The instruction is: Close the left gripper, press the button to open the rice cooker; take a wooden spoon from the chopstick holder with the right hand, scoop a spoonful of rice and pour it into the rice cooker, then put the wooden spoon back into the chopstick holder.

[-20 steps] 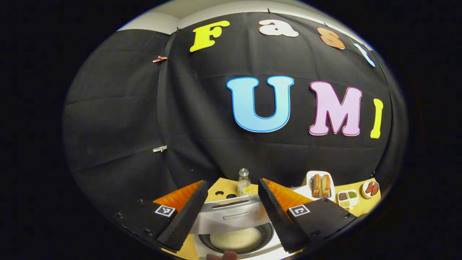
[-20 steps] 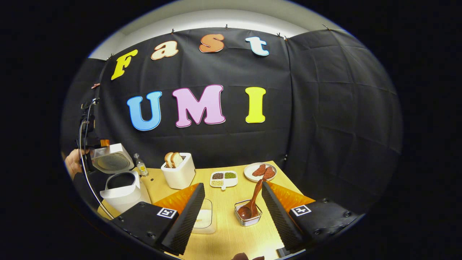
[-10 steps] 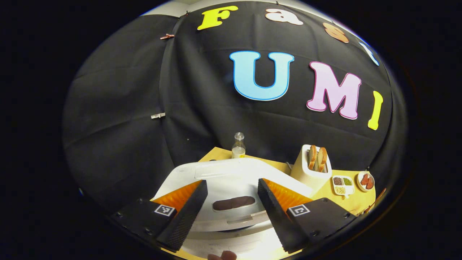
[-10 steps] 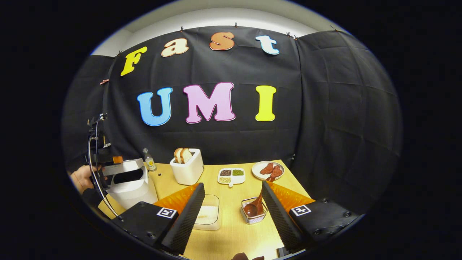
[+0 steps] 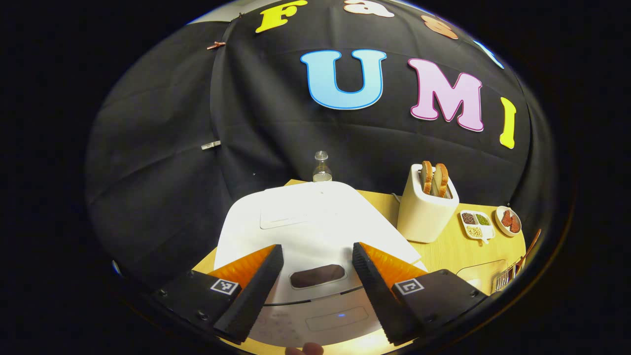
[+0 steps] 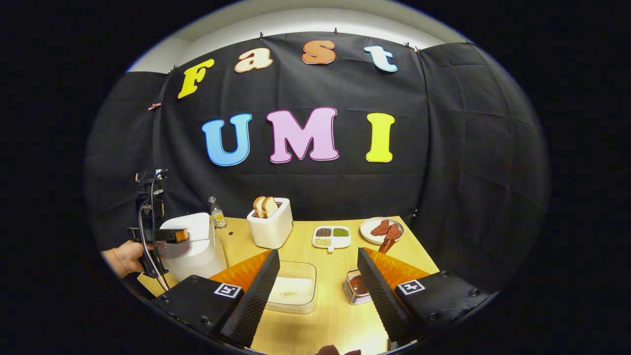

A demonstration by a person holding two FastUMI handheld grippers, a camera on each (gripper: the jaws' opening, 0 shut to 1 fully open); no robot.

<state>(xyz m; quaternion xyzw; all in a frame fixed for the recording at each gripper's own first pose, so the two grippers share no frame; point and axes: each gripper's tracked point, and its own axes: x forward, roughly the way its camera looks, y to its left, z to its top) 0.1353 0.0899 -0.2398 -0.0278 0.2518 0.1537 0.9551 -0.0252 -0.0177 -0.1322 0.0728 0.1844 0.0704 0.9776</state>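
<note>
I am looking down over the rice cooker (image 5: 315, 231) with the left gripper (image 5: 315, 296); its lid is lying shut and flat, and the cooker is sitting directly beneath and ahead of that gripper, whose jaws are standing wide apart and holding nothing. My right gripper (image 6: 318, 291) is also gaping, with nothing between its fingers, hanging over the desk (image 6: 335, 315). The wooden spoon (image 6: 382, 246) is standing in the chopstick holder (image 6: 356, 290) just ahead and slightly right of it, handle leaning up and away toward the back, so the right gripper is far the nearer. The rice container (image 6: 293, 292) is lying just left of the holder. A shut lid with the spoon in its holder fits either end of the job.
</note>
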